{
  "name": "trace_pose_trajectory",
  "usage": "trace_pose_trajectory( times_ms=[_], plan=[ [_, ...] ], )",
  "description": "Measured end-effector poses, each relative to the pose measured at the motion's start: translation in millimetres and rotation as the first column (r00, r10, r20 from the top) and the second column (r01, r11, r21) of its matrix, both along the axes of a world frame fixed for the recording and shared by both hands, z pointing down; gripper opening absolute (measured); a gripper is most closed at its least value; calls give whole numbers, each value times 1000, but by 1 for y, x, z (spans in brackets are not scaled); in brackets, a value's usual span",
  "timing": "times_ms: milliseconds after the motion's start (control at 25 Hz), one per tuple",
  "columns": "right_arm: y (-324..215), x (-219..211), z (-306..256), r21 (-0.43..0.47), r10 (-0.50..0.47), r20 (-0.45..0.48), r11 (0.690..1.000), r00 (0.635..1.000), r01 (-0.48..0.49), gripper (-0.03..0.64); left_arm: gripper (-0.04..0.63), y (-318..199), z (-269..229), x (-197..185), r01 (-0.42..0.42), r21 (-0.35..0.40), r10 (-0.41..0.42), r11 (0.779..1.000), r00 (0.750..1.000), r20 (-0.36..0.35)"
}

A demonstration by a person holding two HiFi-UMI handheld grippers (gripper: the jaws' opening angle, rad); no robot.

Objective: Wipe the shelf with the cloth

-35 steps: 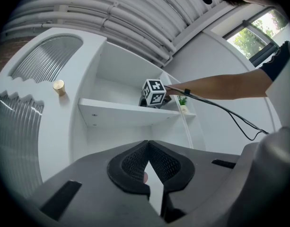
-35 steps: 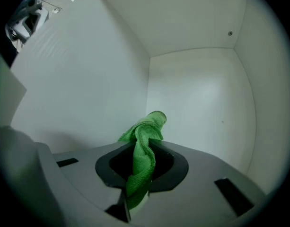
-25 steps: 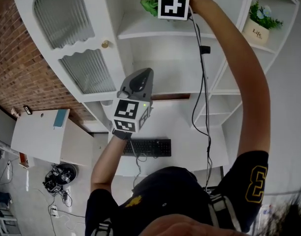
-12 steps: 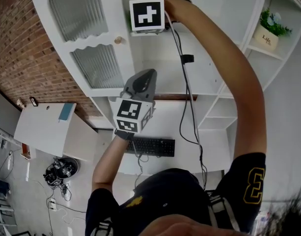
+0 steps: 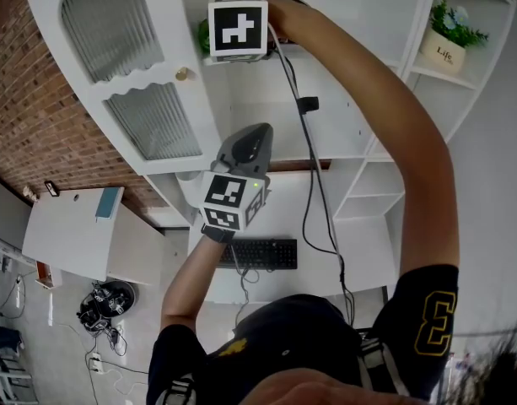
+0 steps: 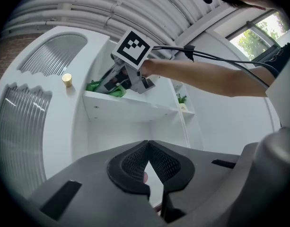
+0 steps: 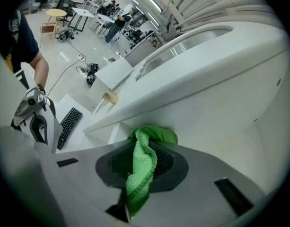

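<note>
My right gripper [image 7: 145, 151] is shut on a green cloth [image 7: 141, 169], and the cloth's bunched end presses on the white upper shelf [image 6: 130, 109]. In the head view its marker cube [image 5: 238, 26] sits at the shelf's left end, with a bit of the cloth [image 5: 203, 34] showing beside it. The left gripper view shows the same gripper [image 6: 122, 78] and cloth [image 6: 103, 86] near the cupboard door. My left gripper [image 5: 256, 135] hangs lower, in front of the shelf unit; its jaws [image 6: 148, 146] are shut with nothing between them.
A cupboard door with ribbed glass and a gold knob [image 5: 181, 74] stands open just left of the shelf. A black cable [image 5: 307, 105] hangs from the right gripper. A potted plant [image 5: 448, 34] sits on the right-hand shelf. A keyboard [image 5: 258, 253] lies on the desk below.
The right gripper has slid left along the shelf with the cloth, toward the door. The left gripper has hardly moved.
</note>
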State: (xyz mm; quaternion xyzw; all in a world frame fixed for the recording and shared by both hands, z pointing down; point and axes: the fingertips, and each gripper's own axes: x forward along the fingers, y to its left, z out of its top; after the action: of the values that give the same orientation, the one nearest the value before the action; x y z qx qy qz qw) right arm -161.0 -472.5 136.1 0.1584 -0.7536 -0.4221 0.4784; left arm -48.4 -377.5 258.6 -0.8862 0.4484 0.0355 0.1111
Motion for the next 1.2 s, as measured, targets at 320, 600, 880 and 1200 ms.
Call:
trace_pose_trajectory(
  times_ms=[320,600,880,1200],
  plan=[
    [0,3,2,14,16,29,1000,999,-16,43,18,2,12,-8,13,0,-13,1000,1000,7],
    [0,9,1,19,28,42,999,999,-29,43,18,5,-6,-29,59,37,-58,998,998,-6],
    [-3,20,2,9,53,46,999,998,-53,43,18,5,-8,-37,75,37,-75,996,997,-19],
    [-7,34,-2,20,67,60,997,996,-69,43,18,4,-3,-32,59,28,-59,998,998,-19]
  ],
)
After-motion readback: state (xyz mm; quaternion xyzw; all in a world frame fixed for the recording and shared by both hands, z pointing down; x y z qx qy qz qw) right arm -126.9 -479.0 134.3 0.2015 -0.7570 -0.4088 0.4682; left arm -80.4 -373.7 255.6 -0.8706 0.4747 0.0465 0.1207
